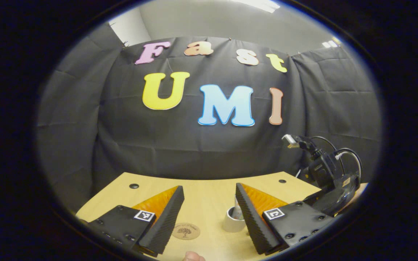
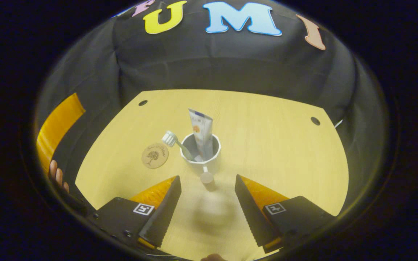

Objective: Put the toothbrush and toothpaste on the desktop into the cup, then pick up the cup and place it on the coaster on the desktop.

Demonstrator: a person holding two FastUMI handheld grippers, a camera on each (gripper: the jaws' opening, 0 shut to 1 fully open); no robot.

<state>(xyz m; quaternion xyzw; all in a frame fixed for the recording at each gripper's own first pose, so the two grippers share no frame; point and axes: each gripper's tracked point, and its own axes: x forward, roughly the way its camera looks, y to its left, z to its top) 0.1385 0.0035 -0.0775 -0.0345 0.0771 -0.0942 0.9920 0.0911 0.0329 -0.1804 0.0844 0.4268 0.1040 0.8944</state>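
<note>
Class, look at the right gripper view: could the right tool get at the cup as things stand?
Probably yes: the right tool is open, the cup stands straight ahead, and only bare desktop lies between.

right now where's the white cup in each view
Left gripper view: the white ceramic cup sits low, right of centre, partly hidden behind the left gripper's right-hand finger.
Right gripper view: the cup stands near centre on the wooden desktop, holding the toothbrush and toothpaste tube.
Shared landmark: the round cork coaster lies just left of the cup in both.
</note>
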